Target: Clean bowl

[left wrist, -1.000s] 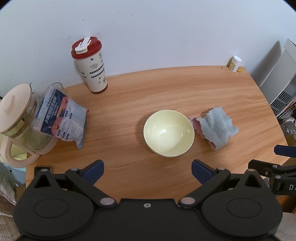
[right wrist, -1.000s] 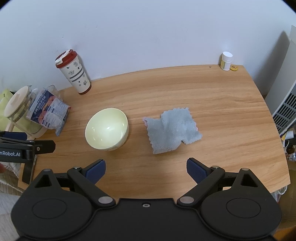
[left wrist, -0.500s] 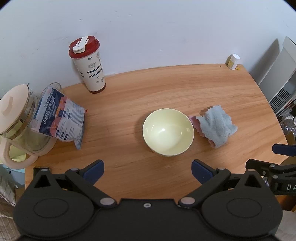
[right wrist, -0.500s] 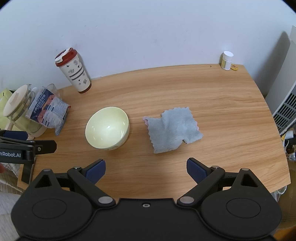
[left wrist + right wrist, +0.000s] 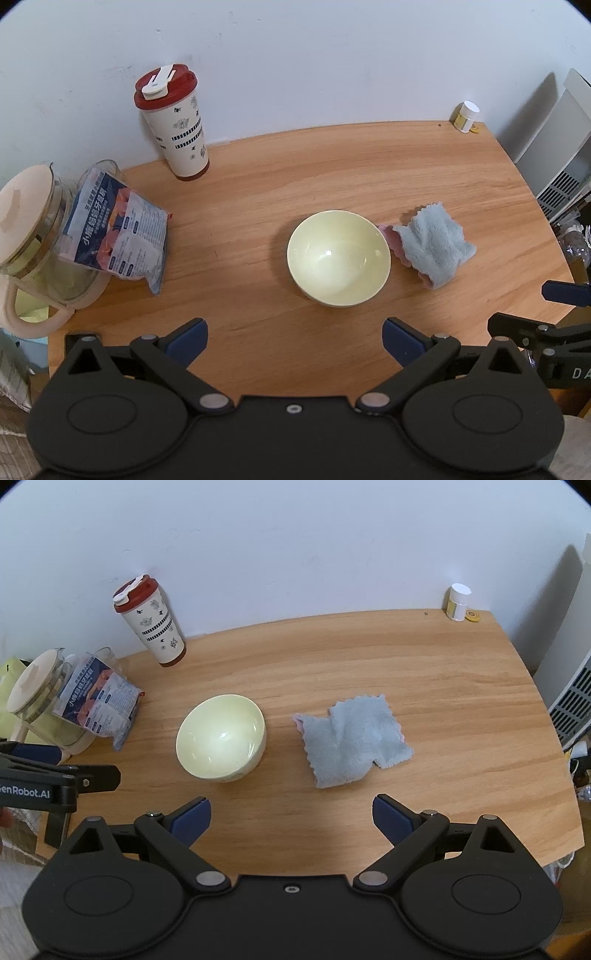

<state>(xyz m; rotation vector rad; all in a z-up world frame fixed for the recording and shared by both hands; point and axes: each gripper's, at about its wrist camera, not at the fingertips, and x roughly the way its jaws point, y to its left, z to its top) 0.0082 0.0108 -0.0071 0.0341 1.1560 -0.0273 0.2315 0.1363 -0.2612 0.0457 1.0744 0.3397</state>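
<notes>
A pale yellow bowl (image 5: 338, 257) stood upright on the wooden desk (image 5: 295, 177), near its middle, empty and glossy inside. Just to its right lay a light blue cloth (image 5: 352, 740) with a pink underside showing at one edge; from the right wrist view a strip of bare wood separated cloth and bowl, while from the left wrist view the bowl's rim overlapped the cloth's pink corner.

The left gripper (image 5: 293, 341) hung over the near edge of the desk, facing the bowl, its jaws spread wide and grasping nothing. The right gripper (image 5: 291, 818) hung likewise over the near edge, facing the gap between bowl and cloth, jaws released and empty. Each gripper showed at the side of the other's view, apart from all the things on the desk.

At the back left, against the white wall, stood a tumbler (image 5: 171, 123) with a red lid. At the far left edge sat a glass kettle (image 5: 33, 236) with a cream lid, and a printed packet (image 5: 118, 236) leaned against it. In the far right corner stood a small white-capped bottle (image 5: 458, 602) with a yellow disc (image 5: 471, 615) beside it.
</notes>
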